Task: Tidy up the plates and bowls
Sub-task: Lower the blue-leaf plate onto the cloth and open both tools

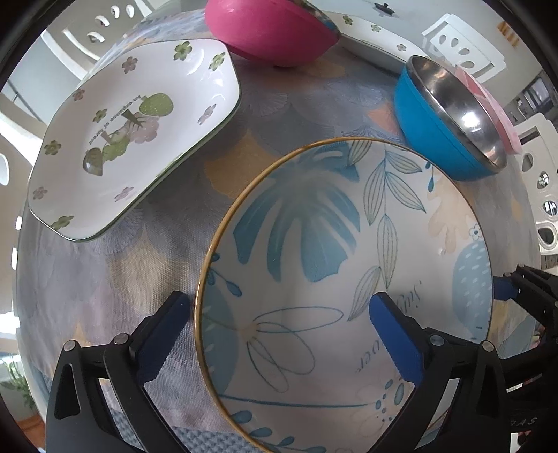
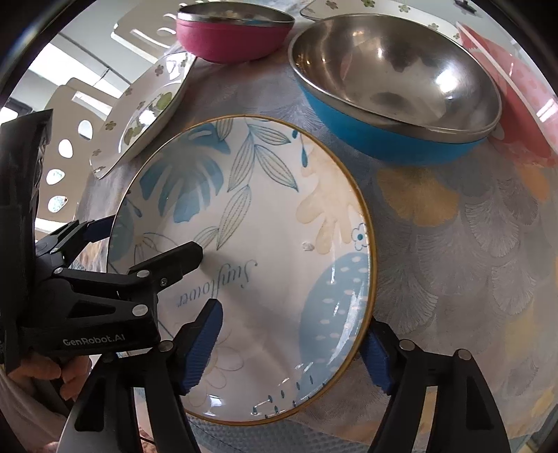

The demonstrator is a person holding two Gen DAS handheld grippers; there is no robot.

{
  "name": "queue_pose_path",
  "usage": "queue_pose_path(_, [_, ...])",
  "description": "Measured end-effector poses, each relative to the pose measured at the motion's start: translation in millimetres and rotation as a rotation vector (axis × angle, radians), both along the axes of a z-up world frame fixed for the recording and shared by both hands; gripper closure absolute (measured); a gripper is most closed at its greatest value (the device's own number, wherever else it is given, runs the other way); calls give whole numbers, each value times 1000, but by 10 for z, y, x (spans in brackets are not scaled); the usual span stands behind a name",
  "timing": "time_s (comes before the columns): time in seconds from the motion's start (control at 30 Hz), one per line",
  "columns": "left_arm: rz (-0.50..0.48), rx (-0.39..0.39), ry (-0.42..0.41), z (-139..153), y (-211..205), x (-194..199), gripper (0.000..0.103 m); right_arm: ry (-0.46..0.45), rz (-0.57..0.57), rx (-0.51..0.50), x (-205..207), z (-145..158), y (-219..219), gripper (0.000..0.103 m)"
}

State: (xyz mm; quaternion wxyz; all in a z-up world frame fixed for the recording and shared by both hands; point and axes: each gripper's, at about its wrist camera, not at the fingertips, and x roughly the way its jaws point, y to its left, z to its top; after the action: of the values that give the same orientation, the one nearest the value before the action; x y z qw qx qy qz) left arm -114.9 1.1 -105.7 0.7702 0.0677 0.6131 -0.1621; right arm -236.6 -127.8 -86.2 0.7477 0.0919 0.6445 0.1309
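Observation:
A round blue-leaf plate (image 1: 334, 251) (image 2: 265, 223) with a gold rim lies on the patterned tablecloth. My left gripper (image 1: 279, 324) is open and straddles the plate's left rim, one finger outside, one over the plate. It also shows in the right wrist view (image 2: 150, 237). My right gripper (image 2: 293, 348) is open and straddles the plate's right rim; its tip shows in the left wrist view (image 1: 512, 285). A square white floral plate (image 1: 139, 129) (image 2: 146, 111) lies to the left. A blue steel-lined bowl (image 1: 450, 118) (image 2: 394, 90) and a pink bowl (image 1: 272, 31) (image 2: 233, 35) stand behind.
Another white floral plate (image 1: 369, 38) (image 2: 383, 10) lies at the far edge. A red-pink plate (image 2: 523, 90) (image 1: 488, 101) sits behind the blue bowl. White chairs (image 1: 460, 45) surround the table. Bare tablecloth (image 2: 470, 244) lies to the right.

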Motion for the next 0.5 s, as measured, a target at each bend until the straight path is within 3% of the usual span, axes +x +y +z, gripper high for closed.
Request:
queue_pose_path(0.17, [-63, -30, -80, 20, 123, -243, 0, -72, 86, -82, -93, 4, 188, 22])
queue_pose_path(0.37, [5, -23, -57, 2, 284, -355, 0, -94, 46, -135, -213, -1, 259, 15])
queue_pose_path(0.5, [35, -20, -56, -2, 414, -488, 0, -105, 98, -148, -258, -32, 339, 2])
